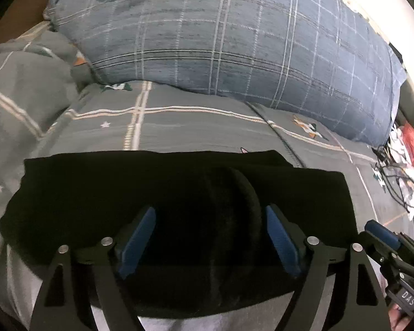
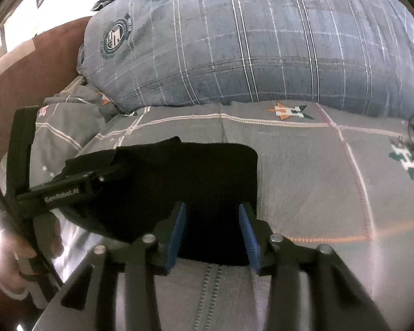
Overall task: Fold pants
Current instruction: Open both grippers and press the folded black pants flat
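Now the pants [image 1: 110,193], black and already folded into a squat rectangle, lie flat on the bed [image 1: 193,127] at about 6 o'clock of the big plaid pillow [image 1: 234,41]. Left claw [image 1: 209,237] hovers over the middle of the bundle, jaws spread wide with blue pads clear of the cloth on both sides, gripping nothing. Right claw [image 2: 214,234] sits over the bundle's right near corner, jaws partly parted, pads either side of the dark edge; they look apart from the cloth, so not gripping as far as I can tell.

Handling, my guess: soft, light, limp knit with a thick rolled ridge down the centre. It will sag and unfold if lifted by one layer. Best hold is a pinch through all layers at the near edge or corners, one claw at each end, then flip away toward 12 o'clock.

Surface is a grey checked sheet [image 2: 303,179] with star prints, soft and wrinkle-prone, so the cloth may drag. A rumpled grey quilt [image 1: 22,96] sits at 9 o'clock; tangled cables and clutter [image 1: 405,171] at 3 o'clock; bright wall behind.
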Demonstrator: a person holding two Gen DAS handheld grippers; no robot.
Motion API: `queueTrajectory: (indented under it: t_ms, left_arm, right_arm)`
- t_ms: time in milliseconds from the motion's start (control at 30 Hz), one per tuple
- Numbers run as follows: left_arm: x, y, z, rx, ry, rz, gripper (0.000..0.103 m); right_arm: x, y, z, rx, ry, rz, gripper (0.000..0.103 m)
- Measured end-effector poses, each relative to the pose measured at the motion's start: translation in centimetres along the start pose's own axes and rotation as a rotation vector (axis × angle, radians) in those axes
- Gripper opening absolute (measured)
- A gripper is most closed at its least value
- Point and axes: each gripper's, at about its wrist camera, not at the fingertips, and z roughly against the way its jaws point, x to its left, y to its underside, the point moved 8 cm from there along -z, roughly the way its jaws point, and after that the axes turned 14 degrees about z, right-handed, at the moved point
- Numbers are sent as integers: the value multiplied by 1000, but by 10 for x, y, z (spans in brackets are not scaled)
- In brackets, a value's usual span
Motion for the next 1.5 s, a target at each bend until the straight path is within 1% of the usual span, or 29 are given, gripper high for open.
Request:
queueTrajectory:
  t_ms: [67,133,200,400,600,767,1000,1233,1500]
  left_arm:
    - [4,-1,7,-1,5,12,83]
    - [9,-2,14,-4,6,18,85]
    - [14,-2,22,-10,8,22,86]
    - [32,0,38,-18,10,46,87]
    - [49,4,54,-32,-1,66,87]
    - [66,5,69,-43,3,115,87]
    - [88,9,85,-49,-4,157,88]
    - [108,6,94,-57,-7,204,88]
    - [122,6,98,-63,-8,238,88]
  right_arm:
    - [3,-4,5,-10,7,14,43]
    - [7,-9,8,-21,8,22,48]
    - [9,-13,11,-28,10,25,49]
    - [21,-21,11,-26,31,59,50]
    - [39,-30,10,-36,21,97,54]
    - [54,-38,4,-36,1,127,54]
    - [77,-50,-6,-32,-26,167,55]
    - [100,-57,-18,-22,-50,205,55]
    - [115,-60,-27,-10,-69,231,56]
